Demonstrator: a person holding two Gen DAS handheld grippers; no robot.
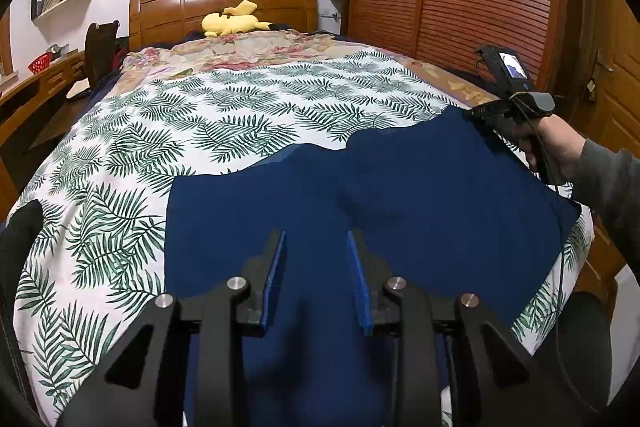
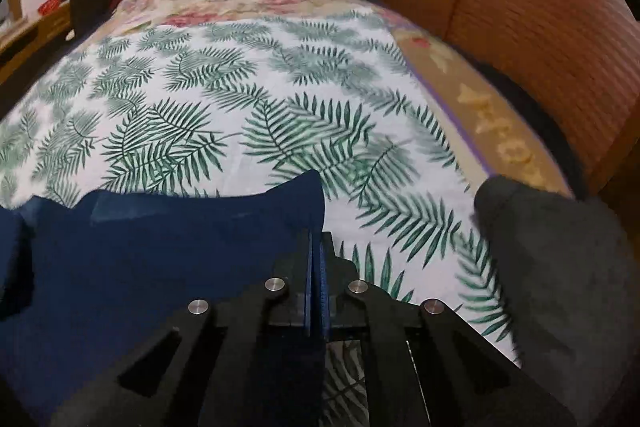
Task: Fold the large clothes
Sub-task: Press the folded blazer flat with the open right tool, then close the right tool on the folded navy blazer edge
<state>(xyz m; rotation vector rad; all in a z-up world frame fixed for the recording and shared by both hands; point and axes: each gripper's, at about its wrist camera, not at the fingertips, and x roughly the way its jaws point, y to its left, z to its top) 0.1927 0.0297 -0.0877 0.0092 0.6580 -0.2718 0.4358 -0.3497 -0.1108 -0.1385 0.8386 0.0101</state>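
Soft, limp navy garment [image 1: 360,195], lower centre; best pinched at corners. Right gripper [image 2: 316,247] clamped on its edge; left gripper [image 1: 316,247] part-open, gripping nothing.

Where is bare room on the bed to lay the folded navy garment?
Free: the leaf-print sheet between the navy blue garment and the floral quilt. Crowded: the near end under the garment, and the headboard end with the yellow plush toy.
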